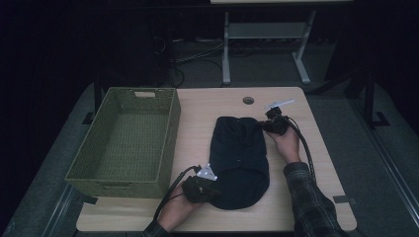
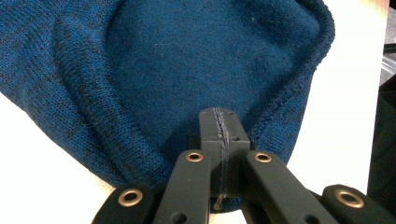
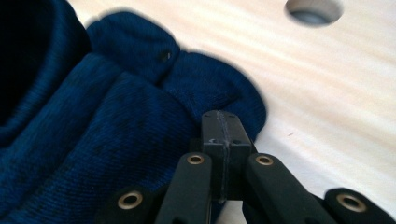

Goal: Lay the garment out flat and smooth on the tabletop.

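Blue knit garment (image 1: pixel 239 160) was pinched at opposite ends by both clenched fingers, left gripper (image 2: pixel 219 126) and right gripper (image 3: pixel 220 128); folding or lifting toward the basket (image 1: pixel 123 175) likely followed.

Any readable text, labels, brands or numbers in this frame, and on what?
None can be read. The blue knit garment shows plain fabric, no tag or print. The green woven basket, the wooden table and both sets of black jaws carry no markings. The pale patch on the basket's far rim is too small to read.

Dark blue knit garment (image 1: pixel 239 160), olive-green woven basket (image 1: pixel 129 143)
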Demonstrator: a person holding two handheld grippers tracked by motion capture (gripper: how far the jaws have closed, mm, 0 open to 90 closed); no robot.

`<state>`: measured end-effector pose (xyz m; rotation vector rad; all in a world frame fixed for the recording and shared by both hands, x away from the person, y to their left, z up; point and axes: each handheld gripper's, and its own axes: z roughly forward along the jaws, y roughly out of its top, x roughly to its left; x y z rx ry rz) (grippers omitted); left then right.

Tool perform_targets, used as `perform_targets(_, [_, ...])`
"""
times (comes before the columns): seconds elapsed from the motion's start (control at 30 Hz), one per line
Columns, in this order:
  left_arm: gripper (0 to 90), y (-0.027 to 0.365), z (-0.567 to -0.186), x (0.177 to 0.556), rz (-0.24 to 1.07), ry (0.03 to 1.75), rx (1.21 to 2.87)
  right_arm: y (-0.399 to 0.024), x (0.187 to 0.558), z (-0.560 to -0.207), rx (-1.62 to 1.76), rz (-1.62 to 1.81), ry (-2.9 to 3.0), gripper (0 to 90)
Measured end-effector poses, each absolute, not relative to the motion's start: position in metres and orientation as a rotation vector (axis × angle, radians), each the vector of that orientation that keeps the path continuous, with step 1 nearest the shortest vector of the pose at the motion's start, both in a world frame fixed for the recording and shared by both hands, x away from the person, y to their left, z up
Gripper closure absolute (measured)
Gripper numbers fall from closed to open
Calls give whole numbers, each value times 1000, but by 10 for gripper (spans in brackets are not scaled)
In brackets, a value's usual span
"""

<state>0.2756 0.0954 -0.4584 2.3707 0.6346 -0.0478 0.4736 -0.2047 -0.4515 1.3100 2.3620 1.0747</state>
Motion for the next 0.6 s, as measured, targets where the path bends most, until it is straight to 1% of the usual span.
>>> perform_targets(0.17, [898, 96, -459, 275, -51, 636, 2369, -195, 475, -466, 1309, 1020, 2413, 900])
perform_targets(0.43, [898, 92, -459, 272, -81, 607, 2369, -185, 467, -462, 1196, 955, 2518, 900])
perform_targets(0.6, [899, 86, -460, 268, -109, 579, 2370, -187, 471, -462, 1194, 897, 2493, 900])
